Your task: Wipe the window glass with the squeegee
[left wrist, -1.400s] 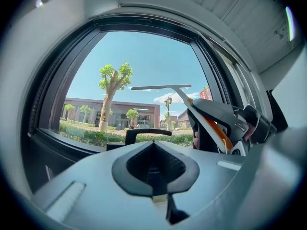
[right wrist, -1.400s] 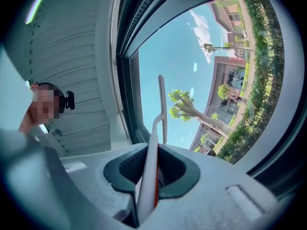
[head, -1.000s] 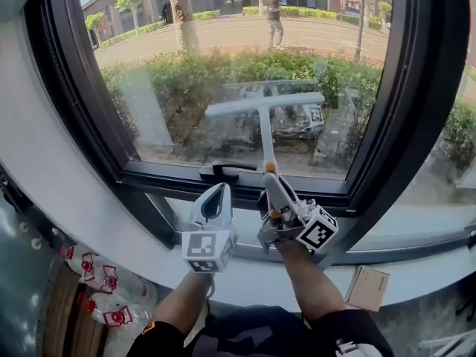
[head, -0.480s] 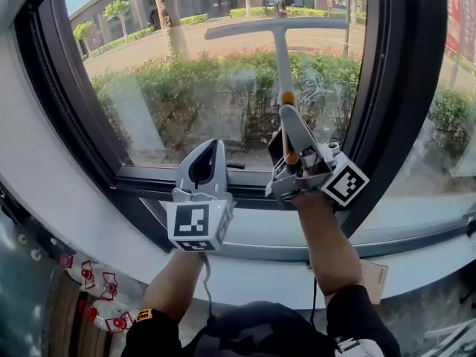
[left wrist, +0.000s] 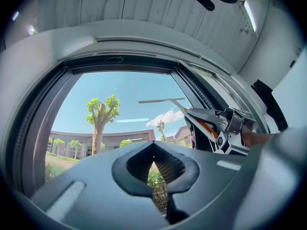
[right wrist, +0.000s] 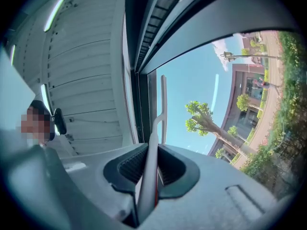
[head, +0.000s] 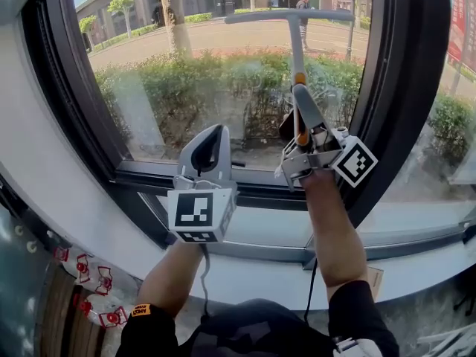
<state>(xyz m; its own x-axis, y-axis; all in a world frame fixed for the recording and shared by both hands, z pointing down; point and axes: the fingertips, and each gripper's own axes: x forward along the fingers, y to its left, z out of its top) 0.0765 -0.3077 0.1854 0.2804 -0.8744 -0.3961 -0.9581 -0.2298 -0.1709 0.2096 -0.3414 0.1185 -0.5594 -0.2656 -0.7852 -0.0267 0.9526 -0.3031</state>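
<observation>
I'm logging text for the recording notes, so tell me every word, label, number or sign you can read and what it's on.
No text reads clearly.
Red banner outside, far right: light print, too blurred to read.
Orange tag on the left wrist: print too small to read.
Cubes on the left gripper and right gripper: black-and-white marker squares, no letters.
Squeegee: no print visible.

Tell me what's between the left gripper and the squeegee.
Nothing: in the head view the gap from left gripper to squeegee is bare, only window glass behind.
</observation>
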